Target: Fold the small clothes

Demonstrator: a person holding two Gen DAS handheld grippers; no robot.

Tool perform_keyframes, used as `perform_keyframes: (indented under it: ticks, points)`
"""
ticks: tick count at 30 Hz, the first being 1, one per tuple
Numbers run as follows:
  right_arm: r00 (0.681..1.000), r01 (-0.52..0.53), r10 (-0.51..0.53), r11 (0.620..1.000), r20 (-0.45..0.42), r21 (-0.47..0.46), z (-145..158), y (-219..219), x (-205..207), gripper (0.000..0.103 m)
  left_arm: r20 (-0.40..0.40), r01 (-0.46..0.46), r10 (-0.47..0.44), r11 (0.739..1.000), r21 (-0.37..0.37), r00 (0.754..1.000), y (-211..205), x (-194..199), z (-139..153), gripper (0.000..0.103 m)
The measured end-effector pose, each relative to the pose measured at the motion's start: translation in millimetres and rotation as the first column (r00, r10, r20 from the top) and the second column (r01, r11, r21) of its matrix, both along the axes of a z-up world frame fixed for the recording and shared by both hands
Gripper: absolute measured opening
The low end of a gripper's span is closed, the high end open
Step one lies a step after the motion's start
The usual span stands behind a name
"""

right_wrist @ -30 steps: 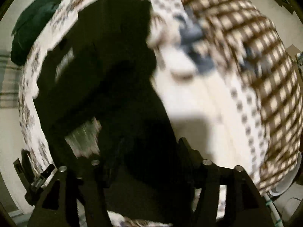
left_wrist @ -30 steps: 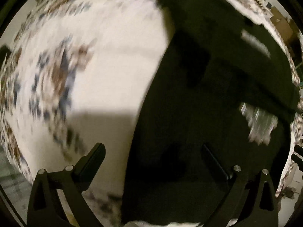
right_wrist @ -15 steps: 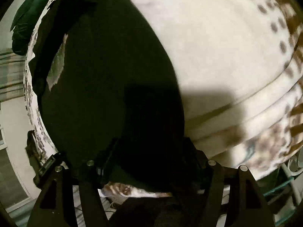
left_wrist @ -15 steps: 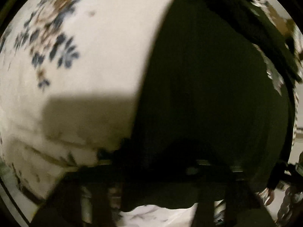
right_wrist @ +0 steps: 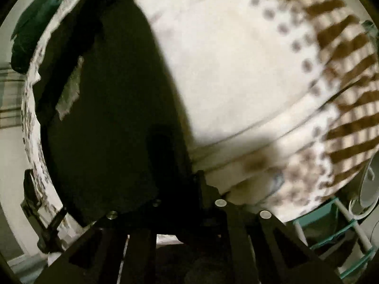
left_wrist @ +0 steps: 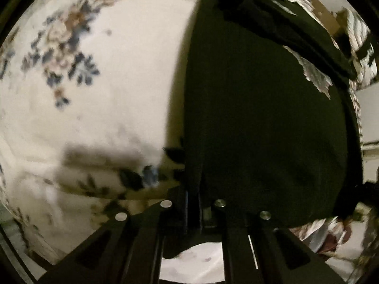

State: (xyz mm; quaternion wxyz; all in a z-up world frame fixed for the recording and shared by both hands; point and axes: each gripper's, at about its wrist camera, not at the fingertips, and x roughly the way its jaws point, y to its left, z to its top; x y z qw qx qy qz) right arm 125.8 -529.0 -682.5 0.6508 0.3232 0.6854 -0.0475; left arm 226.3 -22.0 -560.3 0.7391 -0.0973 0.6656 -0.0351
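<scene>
A black garment [left_wrist: 260, 123] lies spread on a white floral bedspread [left_wrist: 106, 90]. In the left wrist view it fills the right half, and my left gripper [left_wrist: 193, 189] is shut on its left edge near the bottom corner. In the right wrist view the same garment [right_wrist: 113, 123] fills the left half. My right gripper [right_wrist: 182, 179] is closing its jaws on the garment's right edge, with dark cloth pinched between them; the fingertips are lost in the dark fabric. A folded dark band crosses the garment's far end [left_wrist: 296, 28].
The bedspread [right_wrist: 236, 66] turns to brown checks at the right [right_wrist: 350, 94]. A dark green cloth [right_wrist: 35, 23] lies at the far left corner. A teal rack [right_wrist: 343, 234] stands beside the bed at lower right. Pale floor shows past the bed's left edge [right_wrist: 9, 165].
Both grippers came down from above the bed to the garment's near corners. Their jaws, wide apart a second ago, have drawn together on its side edges.
</scene>
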Motion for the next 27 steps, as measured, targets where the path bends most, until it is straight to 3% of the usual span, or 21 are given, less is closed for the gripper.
perform_keyframes:
  ticks: [3,4,5,7,9,12,14,15,16,17,19,21,27]
  points:
    - [0.999,0.039,-0.039,0.998,0.001,0.054,-6,2,10,0.026,-0.024,-0.027,0.026,0.999,-0.046,0.999,5,9,-10,0.016]
    - [0.999,0.034,-0.035,0.999,0.015,0.042,-4,2,8,0.040,-0.028,-0.043,0.041,0.996,-0.075,0.999,7,10,-13,0.028]
    - [0.999,0.027,-0.027,0.999,0.018,0.022,-3,1,5,0.043,-0.022,-0.050,0.048,0.994,-0.101,0.999,10,3,-13,0.042]
    - [0.999,0.011,-0.012,1.000,0.030,0.016,-3,4,-2,0.055,-0.017,-0.061,0.059,0.989,-0.132,0.998,8,2,-17,0.061]
    - [1.000,0.001,-0.001,1.000,0.020,0.005,-11,15,-5,0.061,-0.024,-0.059,0.056,0.990,-0.131,0.998,3,-2,-23,0.062]
    - [1.000,0.001,-0.001,1.000,0.000,-0.009,-22,23,-10,0.061,-0.025,-0.045,0.042,0.993,-0.106,0.999,-1,5,-29,0.062]
    - [1.000,0.027,-0.027,1.000,0.001,0.001,-26,24,-15,0.061,-0.018,-0.037,0.036,0.995,-0.090,0.999,-13,10,-29,0.061]
    - [0.999,0.041,-0.041,0.999,0.007,0.003,-27,26,-15,0.055,-0.007,-0.027,0.027,0.996,-0.082,1.000,-16,9,-28,0.057]
    - [0.998,0.062,-0.062,0.998,0.027,-0.002,-25,25,-18,0.044,0.006,-0.010,0.011,0.998,-0.055,1.000,-21,8,-26,0.031]
    - [0.997,0.074,-0.073,0.997,0.039,-0.021,-23,25,-20,0.034,0.021,0.002,-0.001,1.000,-0.024,1.000,-25,5,-22,0.012]
    - [0.996,0.067,-0.064,0.996,0.062,-0.054,-15,25,-25,0.018,0.052,0.022,-0.023,1.000,0.020,0.998,-32,0,-15,0.007]
    - [0.997,0.033,-0.025,0.994,0.079,-0.102,-5,28,-29,0.012,0.072,0.029,-0.034,0.998,0.064,0.997,-36,-5,-9,0.005]
    - [0.990,-0.043,0.072,0.975,0.124,-0.220,38,50,-27,0.010,0.147,0.074,-0.092,0.990,0.123,0.985,-50,-17,30,0.005]
